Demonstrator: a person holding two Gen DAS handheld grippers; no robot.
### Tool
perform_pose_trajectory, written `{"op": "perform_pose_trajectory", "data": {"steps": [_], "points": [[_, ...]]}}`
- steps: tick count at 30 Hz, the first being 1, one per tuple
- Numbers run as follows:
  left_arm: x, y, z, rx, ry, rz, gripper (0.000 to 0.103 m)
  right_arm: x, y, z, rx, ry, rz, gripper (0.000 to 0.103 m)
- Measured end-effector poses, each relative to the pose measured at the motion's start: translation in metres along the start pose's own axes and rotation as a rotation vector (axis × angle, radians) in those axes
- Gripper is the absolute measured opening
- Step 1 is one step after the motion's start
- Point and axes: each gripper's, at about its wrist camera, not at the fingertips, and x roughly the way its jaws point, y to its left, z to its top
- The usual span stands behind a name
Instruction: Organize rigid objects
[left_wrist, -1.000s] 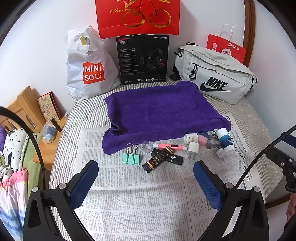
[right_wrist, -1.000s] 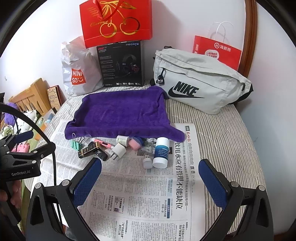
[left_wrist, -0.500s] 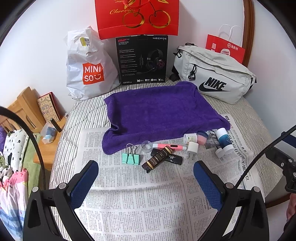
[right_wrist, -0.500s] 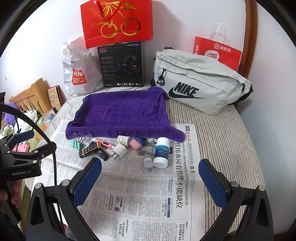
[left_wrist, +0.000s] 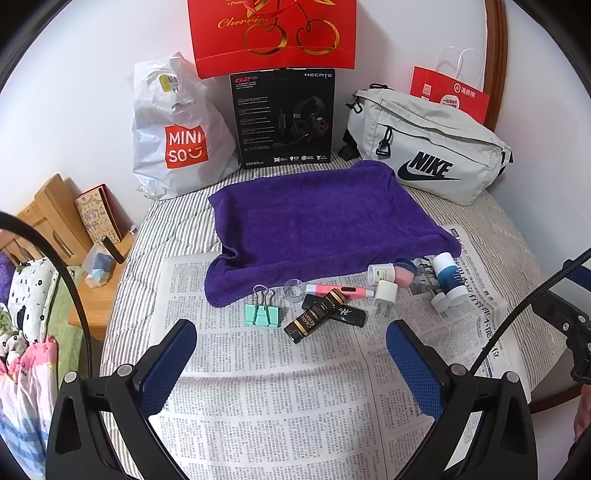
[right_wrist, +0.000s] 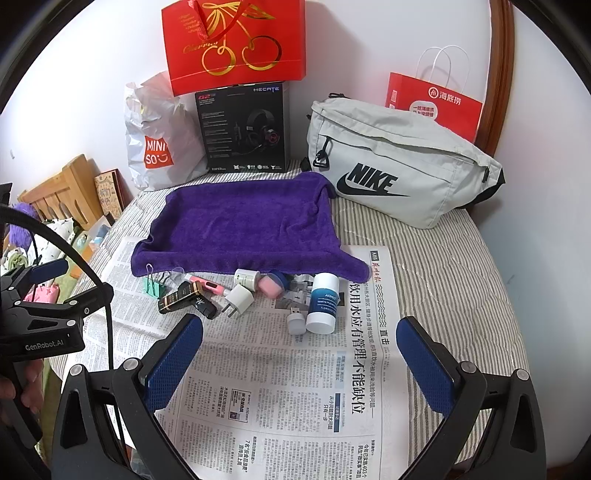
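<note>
Because both pairs of tongs hang low over the newspaper (left_wrist: 266, 398) with nothing between their blue pads, the small things all lie ahead of them, in a loose row along the near edge of the purple towel (left_wrist: 314, 221).

The left tongs (left_wrist: 291, 365) are spread wide and empty. Straight in front of them, at the left end of the row, lies the green binder clip (left_wrist: 261, 314), its wire handles pointing toward the towel. Just right of it the black and gold tube (left_wrist: 314, 319) lies slanted, with its near end toward these tongs, and it rests across a black stick (left_wrist: 345, 314). Behind them are a clear cap (left_wrist: 294, 290) and a pink pen (left_wrist: 340, 291) lying left to right.

Further right come the white plug (right_wrist: 239, 298), the small white jar (right_wrist: 246, 277) and the pink jar (right_wrist: 271, 285). The right tongs (right_wrist: 299, 365), also spread and empty, are nearer to the white and blue bottle (right_wrist: 325, 301), which lies with its long axis toward them, and to the small white piece (right_wrist: 296, 323) touching it.

I judge that the left side is better placed for the clip or tube; the crossed tube and stick may disturb each other. A gray bag (right_wrist: 399, 173) stands well behind.
</note>
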Motion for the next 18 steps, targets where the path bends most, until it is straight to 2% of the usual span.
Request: {"op": "perform_pose_trajectory", "data": {"steps": [9, 18], "points": [[0.0007, -0.0001, 0.0001, -0.001, -0.001, -0.002, 0.103, 0.0015, -0.0001, 0.0003, -0.007, 0.009, 0.001, 0.103], [0.0095, 0.0072, -0.0045, -0.015, -0.01, -0.05, 0.103, 0.0051, 0.0004, 0.0003, -0.02, -0.002, 0.004, 0.103]]}}
